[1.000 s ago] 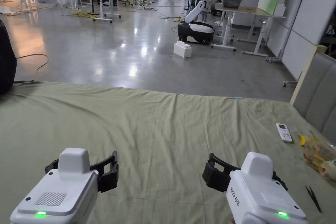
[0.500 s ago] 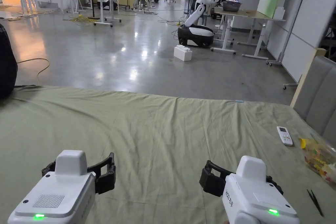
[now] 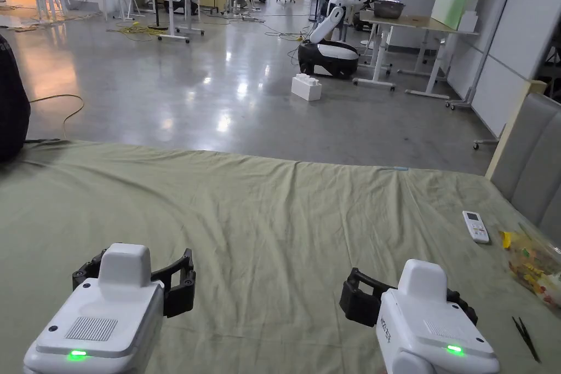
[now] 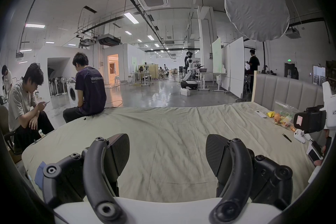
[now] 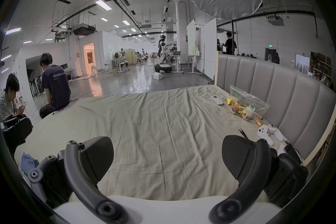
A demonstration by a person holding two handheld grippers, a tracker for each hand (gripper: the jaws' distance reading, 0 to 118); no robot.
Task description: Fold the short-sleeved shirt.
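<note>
Green bed sheet point(image 3: 274, 216), workshop hall behind.
Hovering over the sheet: left gripper point(image 4: 167, 157) and right gripper point(image 5: 167, 157), jaws gaping, holding nothing.

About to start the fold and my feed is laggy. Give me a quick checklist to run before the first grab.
1. Left hand-held gripper open and empty: ok.
2. Right hand-held gripper open and empty: ok.
3. Shirt spread in front of the grippers: not ok; bare green sheet lies there.
4. Shirt located: cannot tell; a blue cloth lies bunched at the bed's near left edge, and whether it is the shirt is unclear.
5. Clutter out of the work area: ok; the remote, snack bag and tweezers lie on the right by the headboard.
6. Seated person clear of the grippers: ok; on the far left corner.
</note>
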